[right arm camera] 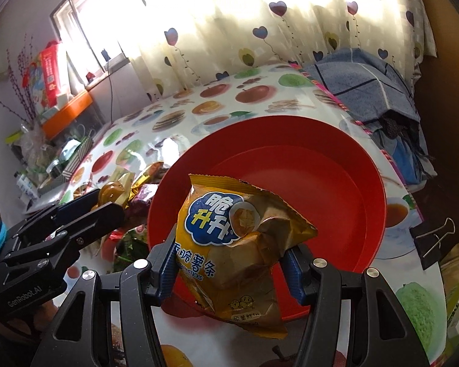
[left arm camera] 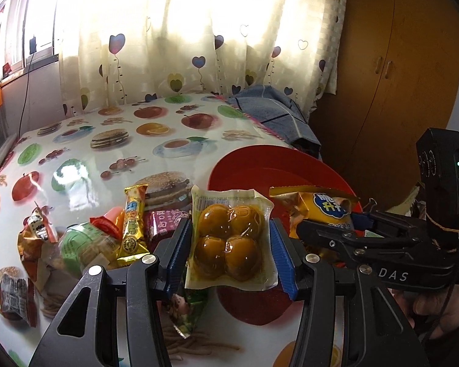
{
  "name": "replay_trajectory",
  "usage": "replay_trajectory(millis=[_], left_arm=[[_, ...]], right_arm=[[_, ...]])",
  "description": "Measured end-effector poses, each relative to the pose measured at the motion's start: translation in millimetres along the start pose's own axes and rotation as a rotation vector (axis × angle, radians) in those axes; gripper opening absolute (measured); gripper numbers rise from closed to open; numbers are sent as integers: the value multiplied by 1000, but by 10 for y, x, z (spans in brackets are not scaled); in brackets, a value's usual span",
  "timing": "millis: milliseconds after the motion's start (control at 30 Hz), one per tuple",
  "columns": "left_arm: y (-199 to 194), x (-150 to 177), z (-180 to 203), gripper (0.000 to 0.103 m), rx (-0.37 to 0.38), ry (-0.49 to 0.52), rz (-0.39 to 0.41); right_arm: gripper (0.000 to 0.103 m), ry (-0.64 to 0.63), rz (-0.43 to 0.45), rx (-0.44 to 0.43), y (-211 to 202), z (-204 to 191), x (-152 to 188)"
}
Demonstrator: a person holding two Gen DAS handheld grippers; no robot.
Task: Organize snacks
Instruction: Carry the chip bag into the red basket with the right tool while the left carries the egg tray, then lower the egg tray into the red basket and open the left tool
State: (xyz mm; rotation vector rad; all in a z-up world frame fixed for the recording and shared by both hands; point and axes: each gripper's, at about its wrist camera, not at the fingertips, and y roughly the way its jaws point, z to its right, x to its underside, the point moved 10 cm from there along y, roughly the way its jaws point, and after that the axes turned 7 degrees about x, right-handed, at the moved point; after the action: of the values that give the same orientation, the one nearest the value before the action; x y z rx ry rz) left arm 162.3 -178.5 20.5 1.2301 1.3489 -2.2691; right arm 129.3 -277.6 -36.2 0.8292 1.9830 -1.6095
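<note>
My left gripper (left arm camera: 231, 244) is shut on a clear pack of brown eggs (left arm camera: 231, 238), held above the table just left of the red bowl (left arm camera: 254, 165). My right gripper (right arm camera: 231, 260) is shut on a yellow bag of potato sticks (right arm camera: 238, 238), held over the near rim of the red bowl (right arm camera: 336, 183). The left wrist view shows the right gripper (left arm camera: 345, 223) at the right edge with the yellow bag (left arm camera: 321, 208). In the right wrist view, the left gripper (right arm camera: 85, 211) reaches in from the left with the eggs (right arm camera: 110, 192) partly hidden.
A pile of wrapped snacks (left arm camera: 107, 238) lies on the fruit-print tablecloth (left arm camera: 107, 140) left of the bowl. A blue cloth (right arm camera: 367, 82) lies at the table's far right corner. A wooden wardrobe (left arm camera: 388, 76) stands right, clutter (right arm camera: 55, 140) left by the window.
</note>
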Motion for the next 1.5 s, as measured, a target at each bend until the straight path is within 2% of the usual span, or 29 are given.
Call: replay_trajectory(millis=[367,867,1100,1333,1500], left_arm=[[245,-22,174,52,32,16,-35],[526,20,305,55,72,13,-87],[569,74,325,60,94,4,-107],[474,55,372,60,121,1,-83],[329,32,362,60,113,-1,-51]], right_arm=[[59,18,-32,45,77,223,42],[64,26,37,71,-114,421,-36],[64,21,82,75,-239,426,-106],[64,26,91,72,-306,402,-129],[64,6,88,59,-332,295,-101]])
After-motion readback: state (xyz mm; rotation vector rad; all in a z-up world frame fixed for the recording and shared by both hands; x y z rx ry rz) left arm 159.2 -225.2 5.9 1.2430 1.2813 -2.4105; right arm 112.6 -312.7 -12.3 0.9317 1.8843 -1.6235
